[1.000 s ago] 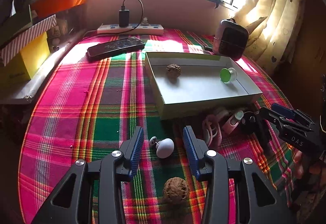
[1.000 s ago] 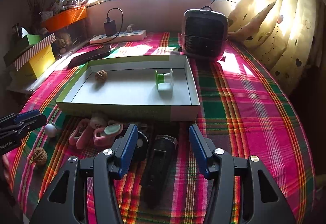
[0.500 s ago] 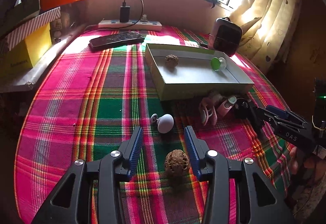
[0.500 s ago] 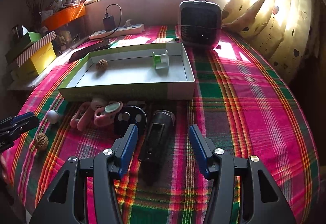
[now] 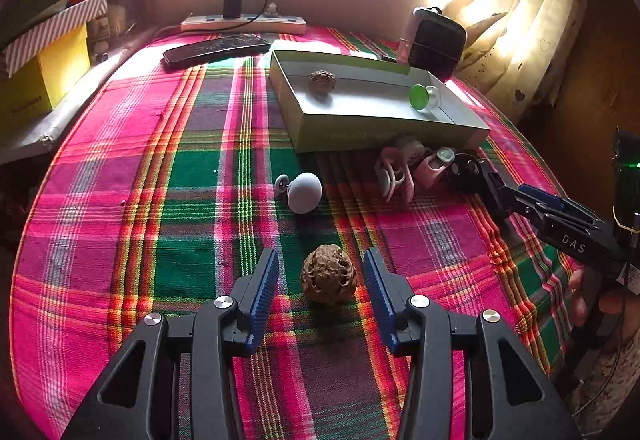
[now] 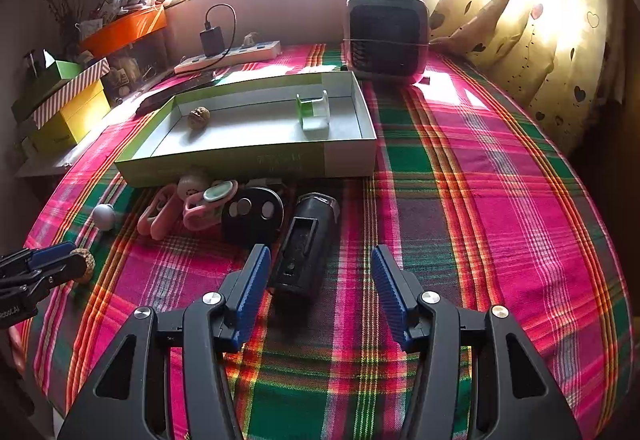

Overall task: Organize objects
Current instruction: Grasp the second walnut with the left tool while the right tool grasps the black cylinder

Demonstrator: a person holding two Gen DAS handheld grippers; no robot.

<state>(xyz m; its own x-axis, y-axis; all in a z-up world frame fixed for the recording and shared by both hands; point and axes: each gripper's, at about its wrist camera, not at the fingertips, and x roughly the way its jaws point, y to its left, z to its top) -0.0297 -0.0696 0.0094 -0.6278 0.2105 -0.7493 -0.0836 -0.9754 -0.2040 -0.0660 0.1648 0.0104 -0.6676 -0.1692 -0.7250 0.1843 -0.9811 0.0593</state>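
Note:
My left gripper [image 5: 322,272] is open, with a brown walnut [image 5: 328,274] on the cloth between its blue fingers. It also shows in the right wrist view [image 6: 84,264]. A grey knob [image 5: 305,192] lies beyond it. The shallow green-sided box [image 5: 384,128] holds another walnut [image 5: 321,81] and a green-and-white spool [image 5: 423,96]. My right gripper [image 6: 318,272] is open over a black oblong device [image 6: 306,242], its left finger beside it. Pink clips [image 6: 188,204] and a black round fob [image 6: 252,212] lie in front of the box [image 6: 248,160].
A small heater [image 6: 386,36], a power strip with charger [image 6: 228,54] and a dark phone [image 5: 216,50] sit at the back. Yellow and striped boxes [image 6: 68,108] stand at the left edge. A curtain [image 6: 552,40] hangs at the right.
My left gripper has drawn back from the grey knob and now straddles the walnut. My right gripper has drawn back a little from the box, still over the black device.

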